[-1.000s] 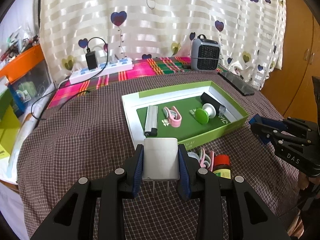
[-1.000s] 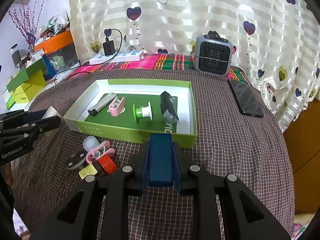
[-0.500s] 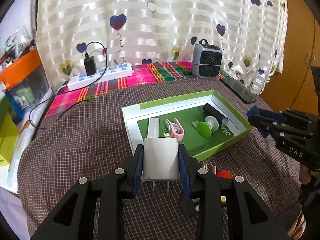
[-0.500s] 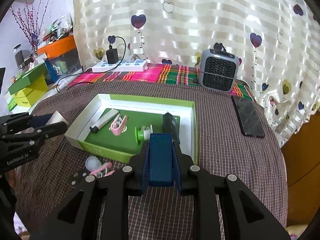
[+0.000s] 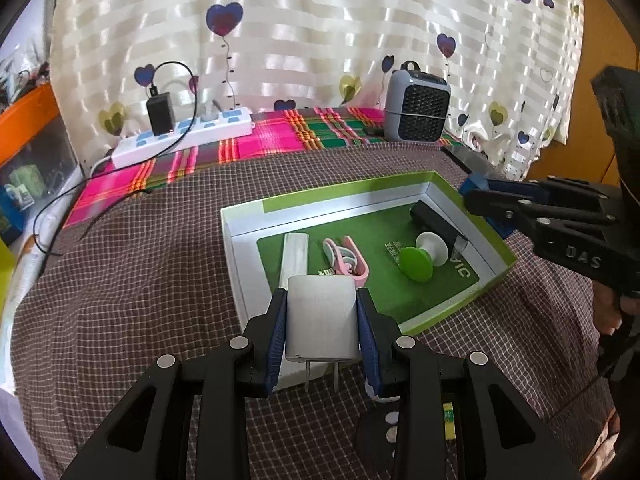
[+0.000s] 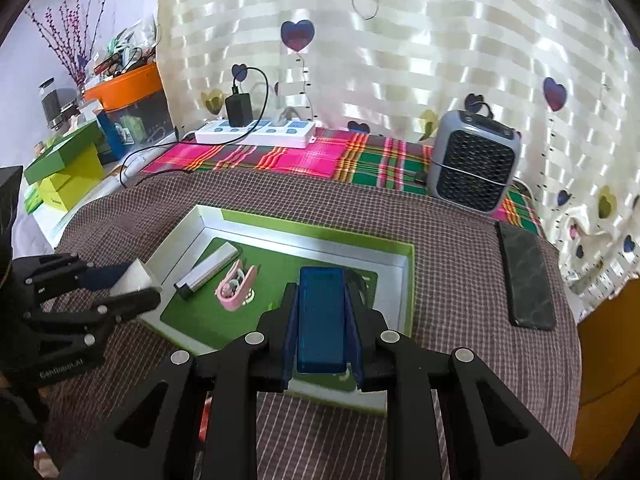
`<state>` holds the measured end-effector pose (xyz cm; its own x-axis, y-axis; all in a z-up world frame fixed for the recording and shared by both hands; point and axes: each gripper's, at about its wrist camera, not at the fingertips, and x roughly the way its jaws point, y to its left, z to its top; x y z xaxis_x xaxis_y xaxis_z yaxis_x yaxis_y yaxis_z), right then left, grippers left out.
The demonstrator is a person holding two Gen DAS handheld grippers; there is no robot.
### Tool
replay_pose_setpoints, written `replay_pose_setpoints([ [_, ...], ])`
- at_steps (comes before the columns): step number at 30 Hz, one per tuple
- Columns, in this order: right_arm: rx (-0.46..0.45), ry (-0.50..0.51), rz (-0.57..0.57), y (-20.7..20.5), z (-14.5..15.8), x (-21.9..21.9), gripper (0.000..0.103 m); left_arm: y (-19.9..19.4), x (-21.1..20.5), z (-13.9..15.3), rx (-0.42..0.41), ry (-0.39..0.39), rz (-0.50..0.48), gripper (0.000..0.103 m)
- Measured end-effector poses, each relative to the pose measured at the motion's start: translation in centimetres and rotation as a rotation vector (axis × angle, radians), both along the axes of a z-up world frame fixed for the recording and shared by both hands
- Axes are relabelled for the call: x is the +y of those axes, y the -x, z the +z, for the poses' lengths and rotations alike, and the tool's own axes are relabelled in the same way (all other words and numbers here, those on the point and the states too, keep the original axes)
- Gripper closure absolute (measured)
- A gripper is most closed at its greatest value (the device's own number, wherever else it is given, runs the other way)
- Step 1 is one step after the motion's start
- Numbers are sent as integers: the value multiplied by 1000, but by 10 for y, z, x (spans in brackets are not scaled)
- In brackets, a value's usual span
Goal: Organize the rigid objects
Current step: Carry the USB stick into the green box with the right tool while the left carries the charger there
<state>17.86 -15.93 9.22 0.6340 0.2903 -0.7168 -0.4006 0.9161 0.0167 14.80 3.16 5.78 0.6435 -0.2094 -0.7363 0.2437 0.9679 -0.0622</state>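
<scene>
Grippers, left (image 5: 322,326) clamping white plastic plug adapter (image 5: 321,322), right (image 6: 322,320) clamping blue rectangular block (image 6: 321,316), now nearer green-walled cardboard tray (image 5: 476,212) at frame centre, ready for drop-off.

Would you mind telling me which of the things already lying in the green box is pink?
The pink clip, lying mid-box between the silver bar and the green-capped spool. The bar is silver, the spool green and white, and the fourth item black.
</scene>
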Motion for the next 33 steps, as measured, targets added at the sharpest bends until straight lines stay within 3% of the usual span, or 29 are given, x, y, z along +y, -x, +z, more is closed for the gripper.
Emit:
replay_pose_setpoints([
  [10,88,-7,28,-36,-27,2,80,-21,-7,-15,36,-3,-2,71],
  [21,126,-17,63,-54,-43,11,80,-36,-14,-30,75,-27,-9,71],
  [33,134,-19,92,-60,-47,13,80,-40,-22,-31,66,-62,-22,71],
])
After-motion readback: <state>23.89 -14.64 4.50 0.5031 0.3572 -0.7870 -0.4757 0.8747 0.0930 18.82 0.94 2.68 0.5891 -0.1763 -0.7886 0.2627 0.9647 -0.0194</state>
